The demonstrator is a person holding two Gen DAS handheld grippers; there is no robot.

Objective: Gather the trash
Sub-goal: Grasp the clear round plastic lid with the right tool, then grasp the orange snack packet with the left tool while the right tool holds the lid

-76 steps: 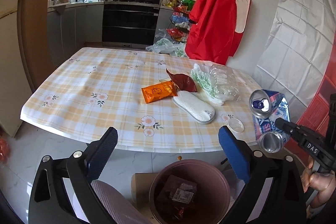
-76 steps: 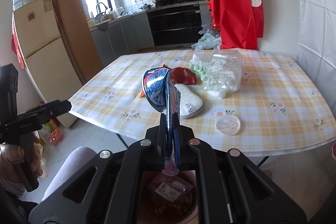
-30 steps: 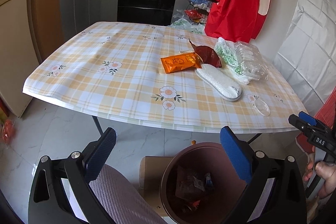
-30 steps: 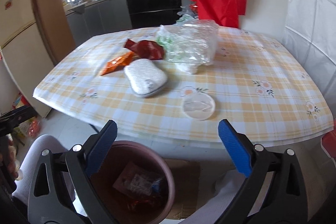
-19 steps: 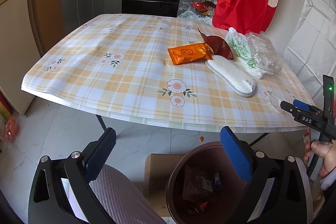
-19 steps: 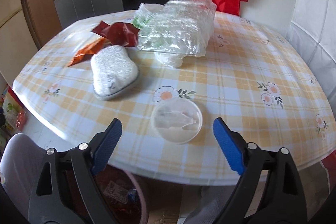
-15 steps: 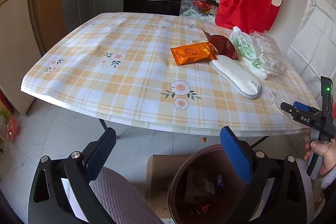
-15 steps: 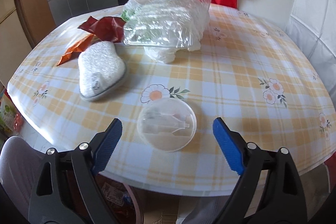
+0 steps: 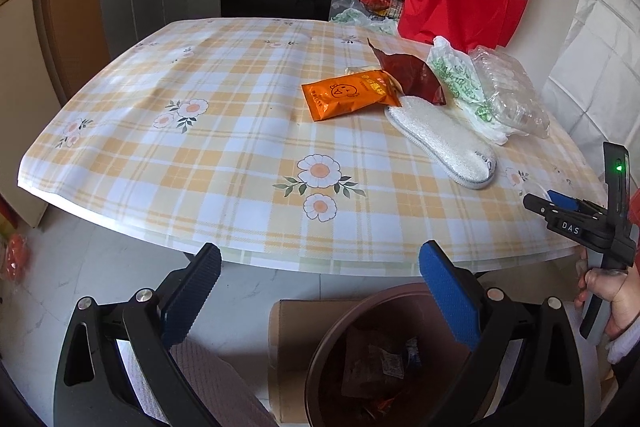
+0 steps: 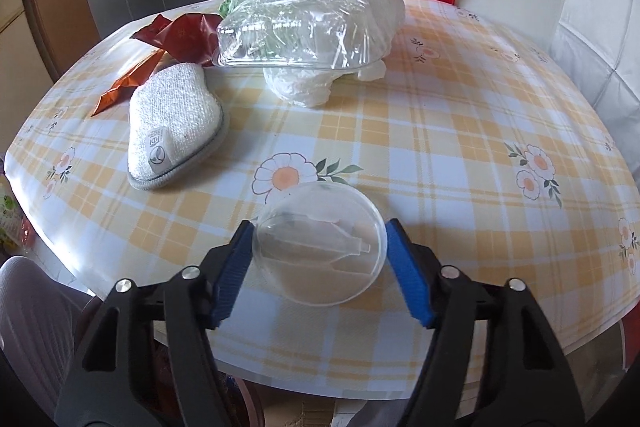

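Blue pads of the right gripper (image 10: 318, 251) sit on both sides of a clear round lid (image 10: 320, 243) that lies flat near the front edge of the table (image 10: 460, 147). Its jaws are closing in, and the pads look just at the lid's rim. The left gripper (image 9: 320, 287) hangs wide with nothing in it, above a brown trash bin (image 9: 360, 323) on the floor. An orange packet (image 9: 348, 95) and a white sponge (image 9: 440, 139) lie farther back.
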